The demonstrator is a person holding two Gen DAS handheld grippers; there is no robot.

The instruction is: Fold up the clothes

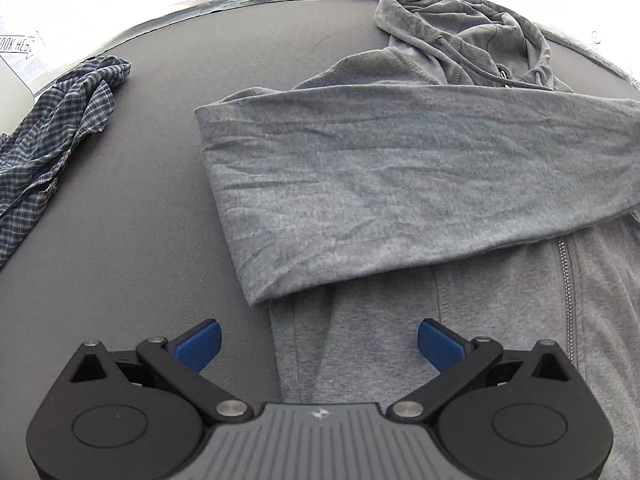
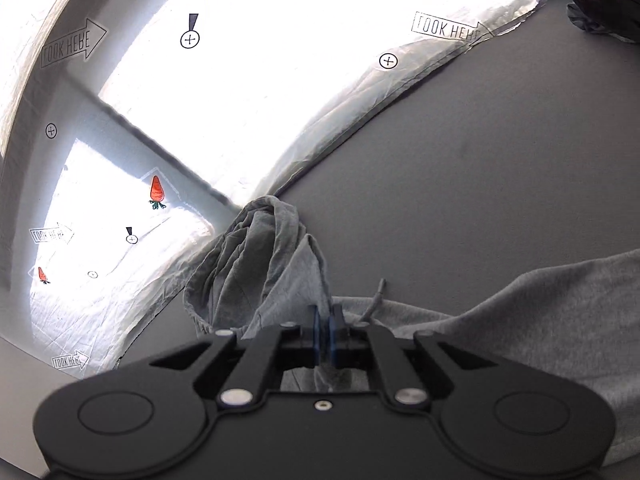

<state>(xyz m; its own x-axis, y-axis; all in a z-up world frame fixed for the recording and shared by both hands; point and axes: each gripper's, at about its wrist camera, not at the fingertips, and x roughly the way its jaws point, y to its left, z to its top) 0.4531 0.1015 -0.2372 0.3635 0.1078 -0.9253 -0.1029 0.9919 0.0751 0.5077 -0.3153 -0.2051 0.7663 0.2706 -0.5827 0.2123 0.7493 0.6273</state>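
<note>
Step in hand, as judged: folding of the grey zip hoodie [image 1: 400,184], one sleeve [image 1: 360,200] already laid across the chest, hood now being dealt with. Left gripper [image 1: 318,342] empty, blue pads [image 1: 200,344] spread wide, hovering low over the hoodie's left edge; sleeve cuff just ahead of the fingertips, zipper [image 1: 566,280] ahead and to the right, hood [image 1: 468,36] far ahead at the upper right. Crumpled plaid shirt [image 1: 52,132] well apart, ahead and far to the left, unfolded, presumably next in line. Right gripper [image 2: 324,332] clamped tight on a bunched fold of the hood fabric [image 2: 260,264], cloth rising in a peak directly ahead of the closed pads and trailing back between them; drawstring [image 2: 374,300] just ahead to the right, grey body of the garment spreading off to the right. Next move, as judged: hood to be carried down onto the chest and released flat, then left gripper to take the near hem for the crosswise fold; a slack grip or a drag across the sleeve could undo the fold already made. Surface: dark grey matte tabletop [image 2: 460,160], smooth, nothing to snag. Beyond its edge, ahead and left of the right gripper, crinkled white sheeting [image 2: 360,92] printed with arrow labels, crosshair marks and small carrot pictures [image 2: 157,190]; strongly backlit, further detail of the room not discernible.
</note>
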